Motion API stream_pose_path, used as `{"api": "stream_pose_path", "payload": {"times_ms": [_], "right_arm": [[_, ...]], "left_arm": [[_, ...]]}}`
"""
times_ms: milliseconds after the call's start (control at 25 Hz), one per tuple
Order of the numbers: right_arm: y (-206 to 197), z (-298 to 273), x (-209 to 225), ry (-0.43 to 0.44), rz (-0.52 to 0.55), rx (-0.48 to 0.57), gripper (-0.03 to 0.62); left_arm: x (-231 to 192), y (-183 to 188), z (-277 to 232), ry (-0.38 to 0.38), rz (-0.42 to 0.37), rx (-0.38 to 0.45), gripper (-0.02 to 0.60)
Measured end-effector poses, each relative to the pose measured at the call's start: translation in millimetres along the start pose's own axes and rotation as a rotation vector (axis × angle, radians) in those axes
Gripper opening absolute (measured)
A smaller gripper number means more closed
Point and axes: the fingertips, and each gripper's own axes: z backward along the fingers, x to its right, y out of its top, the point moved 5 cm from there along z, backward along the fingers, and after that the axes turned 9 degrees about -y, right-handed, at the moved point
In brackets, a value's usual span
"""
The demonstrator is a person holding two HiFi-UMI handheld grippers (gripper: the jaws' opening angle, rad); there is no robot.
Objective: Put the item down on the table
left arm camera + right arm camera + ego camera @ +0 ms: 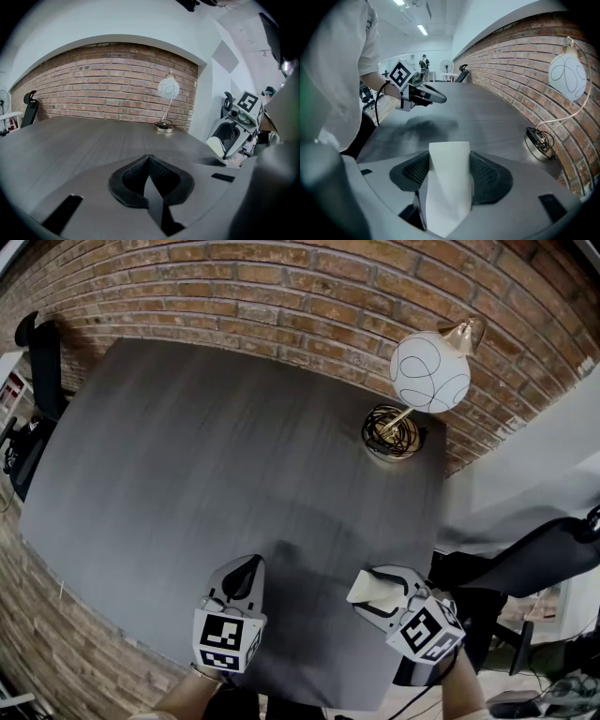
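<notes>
A white block-shaped item point(449, 180) sits clamped between the dark pads of my right gripper point(449, 164); in the head view the white item point(367, 588) pokes out of my right gripper point(375, 592) above the near right part of the dark grey table point(216, 456). My left gripper point(249, 570) hovers over the near edge of the table, its jaws pressed together with nothing between them. In the left gripper view its black pads point(149, 174) meet in a point, and the right gripper point(234, 136) shows at the right.
A lamp with a white globe shade point(429, 371) and a round wire base point(392, 432) stands at the table's far right corner. A brick wall point(281, 296) runs behind the table. Black chairs point(42, 362) stand at the left and right point(525, 563).
</notes>
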Motion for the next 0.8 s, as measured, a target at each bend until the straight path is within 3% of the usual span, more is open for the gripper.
{"api": "stream_pose_path", "payload": {"times_ms": [800], "right_arm": [[-4, -33, -8, 0.082, 0.037, -0.046, 0.291]], "left_arm": [[-11, -21, 16, 0.072, 0.047, -0.022, 0.011]]}}
